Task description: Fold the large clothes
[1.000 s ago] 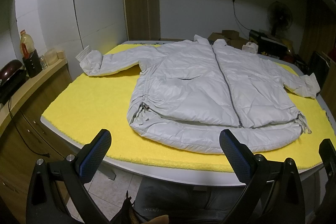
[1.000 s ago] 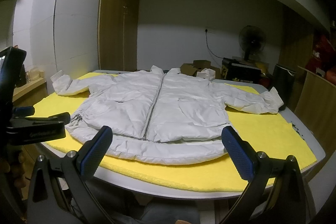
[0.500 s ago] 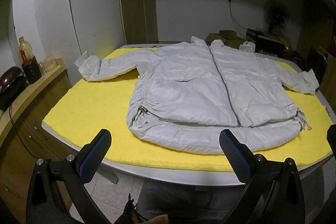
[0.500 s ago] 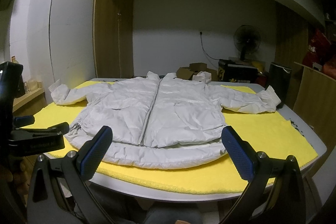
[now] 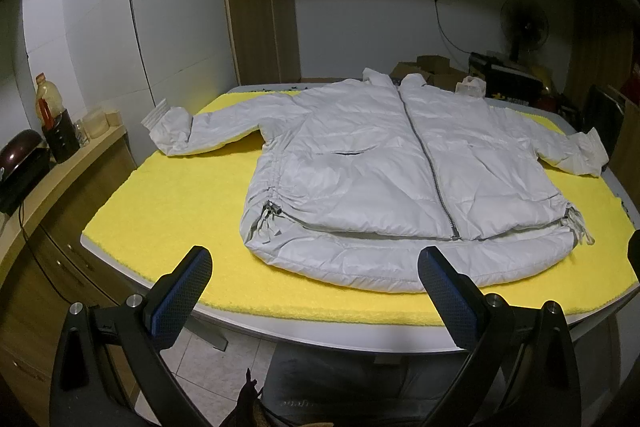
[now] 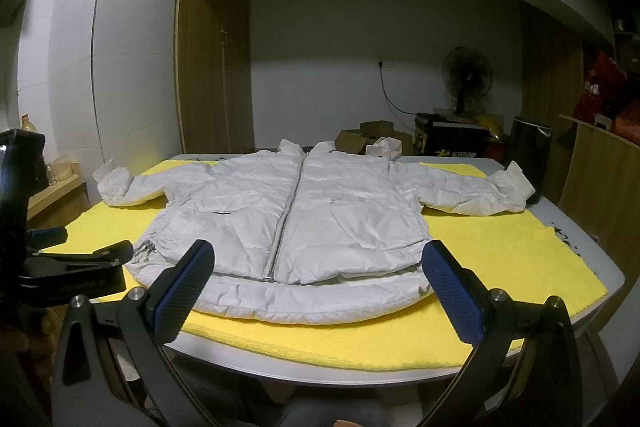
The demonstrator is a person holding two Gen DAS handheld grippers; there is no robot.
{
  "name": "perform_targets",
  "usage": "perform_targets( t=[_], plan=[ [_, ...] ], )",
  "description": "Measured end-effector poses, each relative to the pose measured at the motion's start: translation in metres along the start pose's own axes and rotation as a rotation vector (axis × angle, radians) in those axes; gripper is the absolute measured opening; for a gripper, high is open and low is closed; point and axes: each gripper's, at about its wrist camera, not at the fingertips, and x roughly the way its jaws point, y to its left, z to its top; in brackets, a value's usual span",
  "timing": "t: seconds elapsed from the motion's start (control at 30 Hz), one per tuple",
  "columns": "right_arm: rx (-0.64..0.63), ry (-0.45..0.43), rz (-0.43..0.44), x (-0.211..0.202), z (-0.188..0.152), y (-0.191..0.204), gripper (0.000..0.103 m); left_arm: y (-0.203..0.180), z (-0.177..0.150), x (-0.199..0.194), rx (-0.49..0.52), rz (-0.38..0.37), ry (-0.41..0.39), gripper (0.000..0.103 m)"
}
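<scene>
Right now the white puffer jacket [image 5: 384, 167] lies spread flat, zipped up, on the yellow mat [image 5: 168, 211] covering the table [image 6: 608, 267], collar at twelve o'clock, hem at six, sleeves out toward nine and three. Left gripper [image 5: 316, 291] hovers off the near table edge, fingers spread wide, holding nothing. Right gripper [image 6: 316, 291] likewise, jaws wide apart and empty, short of the hem. A fan [image 6: 466, 75] stands back at one o'clock.

Dim room: white walls, wooden wardrobe [image 6: 216, 67], standing fan [image 6: 466, 75] (far corner).
</scene>
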Motion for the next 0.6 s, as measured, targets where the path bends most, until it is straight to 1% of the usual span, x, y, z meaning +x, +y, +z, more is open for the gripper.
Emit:
perform_targets(
  t=[0.27,0.33,0.4,0.43,0.47,0.5,0.53,0.6],
  plan=[
    [0.000,0.015,0.007,0.002,-0.001,0.000,0.103,0.001,-0.001,0.003,-0.001,-0.004,0.012,0.103],
    [-0.002,0.022,0.011,0.003,-0.002,0.001,0.103,0.002,-0.002,0.006,-0.010,-0.014,0.022,0.103],
    [-0.002,0.029,0.012,0.005,-0.004,0.002,0.103,0.007,-0.001,0.013,-0.034,-0.042,0.042,0.103],
    [-0.002,0.036,0.015,0.007,-0.005,0.002,0.103,0.012,0.001,0.018,-0.058,-0.079,0.058,0.103],
    [-0.001,0.042,0.019,0.009,-0.005,0.002,0.103,0.020,0.004,0.026,-0.091,-0.146,0.082,0.103],
    [0.001,0.048,0.022,0.011,-0.006,0.001,0.103,0.034,0.008,0.036,-0.139,-0.232,0.114,0.103],
    [0.006,0.056,0.023,0.014,-0.007,0.000,0.103,0.043,0.010,0.042,-0.173,-0.278,0.130,0.103],
    [0.018,0.070,0.025,0.022,-0.010,-0.003,0.103,0.086,0.019,0.070,-0.325,-0.427,0.173,0.103]
  ],
)
